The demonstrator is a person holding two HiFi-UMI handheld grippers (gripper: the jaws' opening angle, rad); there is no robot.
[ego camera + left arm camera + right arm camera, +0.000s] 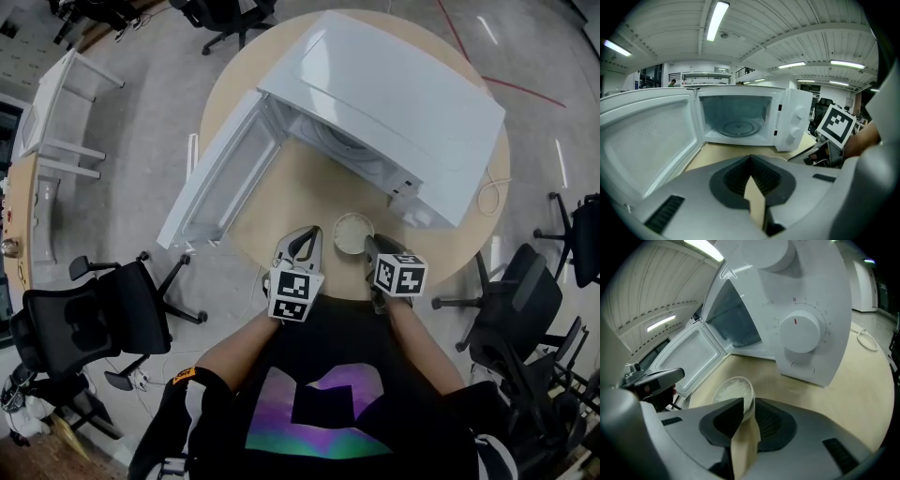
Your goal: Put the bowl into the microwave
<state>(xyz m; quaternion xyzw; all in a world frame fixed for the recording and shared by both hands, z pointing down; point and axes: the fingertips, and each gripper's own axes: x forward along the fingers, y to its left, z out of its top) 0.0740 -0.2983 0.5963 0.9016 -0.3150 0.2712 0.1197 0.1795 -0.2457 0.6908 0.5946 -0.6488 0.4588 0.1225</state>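
Microwave door (217,178) hangs open at left; left gripper (302,240) is clenched on nothing; the bowl (353,232) sits on the table (281,202) before the microwave (403,103); right gripper (372,248) grips its rim.

Item count, as seen from all views:

- Round table (309,197): one.
- Microwave (403,103): one, with one door (220,178), one turntable (738,127) and two control dials (800,112).
- Bowl (352,232): one.
- Grippers: two, namely left gripper (305,236) and right gripper (371,246).
- Marker cubes (295,292): two, one per gripper.
- Cable (491,194): one, on the table edge.
- Office chairs (89,323): at least four around the table; exact number not determinable.
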